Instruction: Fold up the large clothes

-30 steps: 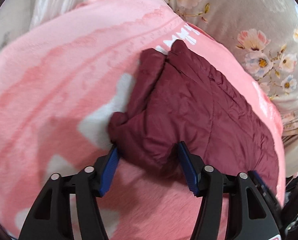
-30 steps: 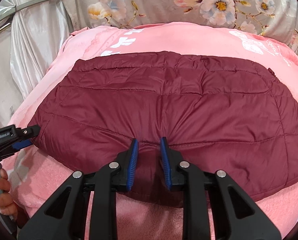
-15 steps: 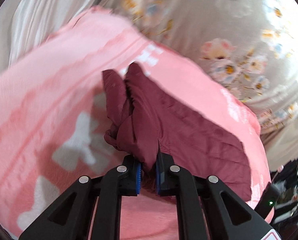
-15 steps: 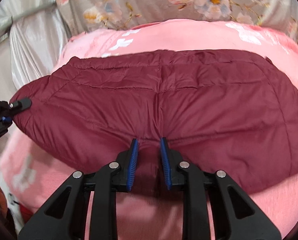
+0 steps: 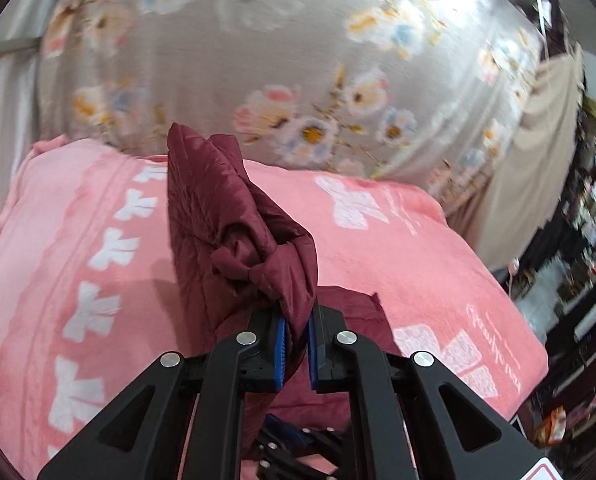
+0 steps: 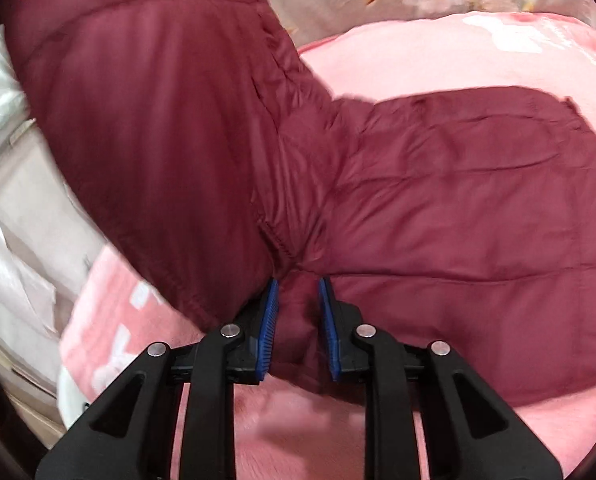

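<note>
On pink blanket (image 6: 437, 52): maroon quilted jacket (image 6: 457, 208), half-lifted, bunched.

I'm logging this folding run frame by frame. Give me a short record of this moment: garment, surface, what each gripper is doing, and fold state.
garment: maroon quilted jacket
surface: pink blanket over a floral sheet
left gripper: shut on a bunched jacket end, raised off the blanket
right gripper: shut on the jacket's near edge, low on the blanket
fold state: left part lifted and swung over, right part lying flat; fold not yet laid down
</note>
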Available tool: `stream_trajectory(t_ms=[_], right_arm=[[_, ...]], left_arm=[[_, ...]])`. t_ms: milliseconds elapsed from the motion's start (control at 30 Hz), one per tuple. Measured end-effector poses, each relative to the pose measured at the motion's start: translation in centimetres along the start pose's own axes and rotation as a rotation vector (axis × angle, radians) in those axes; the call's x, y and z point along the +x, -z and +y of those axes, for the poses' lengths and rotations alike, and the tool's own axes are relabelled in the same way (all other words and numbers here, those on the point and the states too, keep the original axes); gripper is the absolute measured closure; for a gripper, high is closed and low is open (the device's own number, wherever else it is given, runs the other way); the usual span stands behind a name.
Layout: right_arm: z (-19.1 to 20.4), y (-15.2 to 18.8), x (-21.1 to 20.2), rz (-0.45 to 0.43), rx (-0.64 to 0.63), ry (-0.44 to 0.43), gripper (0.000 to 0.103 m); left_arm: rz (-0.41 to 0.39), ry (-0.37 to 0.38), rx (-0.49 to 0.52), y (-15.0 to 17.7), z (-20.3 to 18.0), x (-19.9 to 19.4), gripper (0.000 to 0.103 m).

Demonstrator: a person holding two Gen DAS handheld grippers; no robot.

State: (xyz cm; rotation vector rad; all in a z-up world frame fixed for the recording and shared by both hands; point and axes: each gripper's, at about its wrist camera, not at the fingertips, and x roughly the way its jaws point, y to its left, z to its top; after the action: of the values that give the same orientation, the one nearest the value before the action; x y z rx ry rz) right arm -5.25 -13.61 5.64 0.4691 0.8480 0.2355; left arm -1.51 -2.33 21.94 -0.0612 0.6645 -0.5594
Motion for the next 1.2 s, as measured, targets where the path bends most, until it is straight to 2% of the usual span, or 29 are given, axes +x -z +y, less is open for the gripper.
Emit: stream_trajectory(t_ms=[67,200,300,400,433,533,567,633,700,767,800,867,900,933,967,1000,1100,1200], right_arm=[[-2.3,-0.4,-2.6,-0.031,0.039,0.039,0.081],[-7.9,0.0,-7.2,-0.074,0.122,0.186,0.081],[-10.5,0.7,-9.2,-0.092,0.166,0.256,0.081],[-11.7,0.9,-10.4,-0.111,0.188,0.291,0.081],[-11.5,0.5,-10.6,-0.121,0.185,0.302,0.080],[-11.4,-0.9,-11.9,-0.174,0.162,0.332,0.077],[-11.4,-1.8,-12.2,-0.198,0.158,0.326,0.072],[-11.3,-3.1,-13.0,-0.236,0.145,0.296,0.062],[-10.4,-4.9,-12.9,-0.258,0.124,0.251,0.049],[-9.5,-6.0,-12.4,-0.255,0.112,0.217,0.047],[-9.1,-6.7,-11.9,-0.246,0.110,0.201,0.042],[-8.7,-7.6,-10.2,-0.200,0.114,0.186,0.041],[-8.7,-7.6,-9.5,-0.172,0.114,0.183,0.044],[-8.6,-7.6,-8.9,-0.150,0.110,0.179,0.052],[-8.4,-7.4,-8.1,-0.118,0.105,0.178,0.076],[-8.6,-7.0,-7.7,-0.091,0.107,0.174,0.091],[-9.4,-5.6,-9.4,-0.119,0.127,0.171,0.097],[-10.3,-3.8,-11.7,-0.137,0.164,0.199,0.098]], left_arm=[[0.062,0.044,0.037,0.4,-2.8,2.5,0.097],[0.198,0.087,0.091,3.1,-7.7,8.2,0.093],[0.313,0.089,0.103,6.1,-9.9,12.4,0.088],[0.390,0.110,0.077,7.9,-10.3,14.2,0.083],[0.388,0.128,0.072,8.0,-10.3,13.7,0.081],[0.348,0.201,0.034,6.4,-9.5,11.0,0.059],[0.319,0.226,0.006,5.6,-8.8,9.8,0.047],[0.232,0.246,-0.054,3.7,-7.0,7.2,0.038],[0.169,0.179,-0.065,2.1,-5.5,5.8,0.036],[0.133,0.033,-0.060,1.1,-3.6,5.5,0.036],[0.130,-0.034,-0.066,0.9,-2.7,5.8,0.036],[0.149,-0.123,-0.098,1.0,-0.6,6.6,0.037],[0.156,-0.142,-0.107,1.2,0.1,6.8,0.037],[0.173,-0.174,-0.111,1.6,0.7,7.3,0.037],[0.185,-0.193,-0.110,1.9,1.1,7.7,0.037],[0.193,-0.205,-0.107,2.1,1.2,7.9,0.037],[0.223,-0.221,-0.077,2.9,1.3,8.7,0.037],[0.267,-0.227,-0.041,4.3,0.9,9.6,0.038]])
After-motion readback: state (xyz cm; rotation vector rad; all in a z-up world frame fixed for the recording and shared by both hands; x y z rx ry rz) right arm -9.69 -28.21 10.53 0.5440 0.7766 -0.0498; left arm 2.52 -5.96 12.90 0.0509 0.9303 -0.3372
